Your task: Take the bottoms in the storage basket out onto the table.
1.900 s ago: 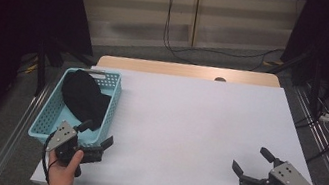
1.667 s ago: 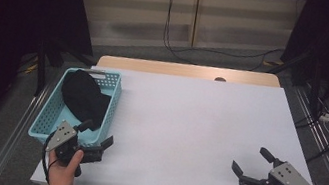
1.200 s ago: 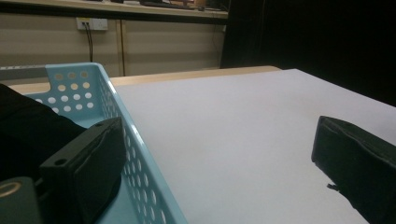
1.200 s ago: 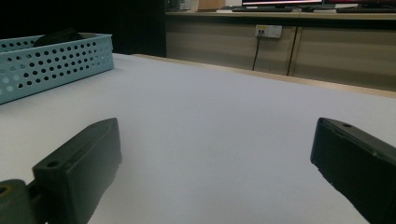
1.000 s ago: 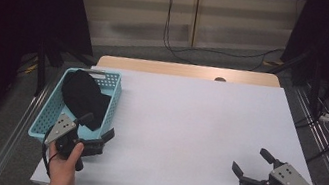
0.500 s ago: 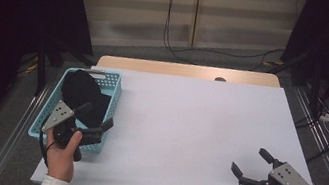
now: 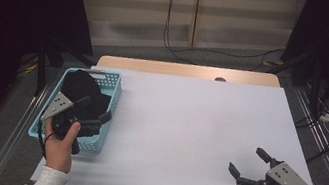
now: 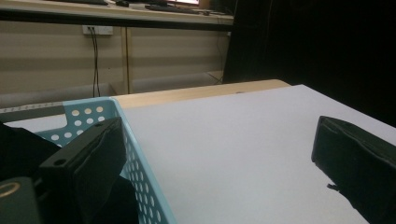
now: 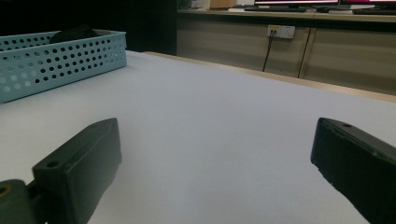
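The left tool (image 7: 94, 112) hangs over the near end of the light blue basket (image 7: 107, 94) at the left edge of the white desk (image 7: 187, 126), its jaws spread wide apart. In the left gripper view one jaw sits above the basket's inside, the other out over the desk, with the basket's right wall between them. A black cloth (image 7: 83, 90) lies bunched in the basket, just beyond and under the left tool. The right tool (image 7: 248, 162), jaws also apart and gripping nothing, rests low at the near right of the desk, well apart from the basket.
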A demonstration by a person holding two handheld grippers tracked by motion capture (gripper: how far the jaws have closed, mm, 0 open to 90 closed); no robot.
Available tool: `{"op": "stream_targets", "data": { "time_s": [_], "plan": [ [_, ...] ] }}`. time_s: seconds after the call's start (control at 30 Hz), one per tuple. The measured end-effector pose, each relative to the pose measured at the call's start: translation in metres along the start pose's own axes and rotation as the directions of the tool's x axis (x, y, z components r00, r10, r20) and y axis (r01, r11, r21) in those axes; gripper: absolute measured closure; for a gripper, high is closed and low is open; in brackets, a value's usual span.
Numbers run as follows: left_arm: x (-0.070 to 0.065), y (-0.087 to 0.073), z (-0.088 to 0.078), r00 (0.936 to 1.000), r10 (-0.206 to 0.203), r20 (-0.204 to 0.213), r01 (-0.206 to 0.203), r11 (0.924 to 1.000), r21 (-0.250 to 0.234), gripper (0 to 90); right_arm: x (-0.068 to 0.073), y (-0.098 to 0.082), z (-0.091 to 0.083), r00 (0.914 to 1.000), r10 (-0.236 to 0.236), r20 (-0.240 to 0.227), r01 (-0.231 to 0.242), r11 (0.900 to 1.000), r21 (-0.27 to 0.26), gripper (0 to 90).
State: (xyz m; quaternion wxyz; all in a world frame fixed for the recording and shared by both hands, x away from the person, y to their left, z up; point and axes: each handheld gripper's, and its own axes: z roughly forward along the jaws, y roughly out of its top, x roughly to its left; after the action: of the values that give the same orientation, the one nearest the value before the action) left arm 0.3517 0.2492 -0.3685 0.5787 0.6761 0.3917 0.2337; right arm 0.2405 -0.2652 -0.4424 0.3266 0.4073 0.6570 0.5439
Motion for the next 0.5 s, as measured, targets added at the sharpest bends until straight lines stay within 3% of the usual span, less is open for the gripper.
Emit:
{"op": "stream_targets", "data": {
  "time_s": [0.5],
  "plan": [
    [0.008, 0.006, 0.012, 0.9999, -0.005, -0.013, 0.005, 0.9997, 0.022, 3.2, -0.001, -0.002, 0.003, 1.0, 0.005, -0.006, -0.005, 1.0, 0.023, 1.1]
  ]
}}
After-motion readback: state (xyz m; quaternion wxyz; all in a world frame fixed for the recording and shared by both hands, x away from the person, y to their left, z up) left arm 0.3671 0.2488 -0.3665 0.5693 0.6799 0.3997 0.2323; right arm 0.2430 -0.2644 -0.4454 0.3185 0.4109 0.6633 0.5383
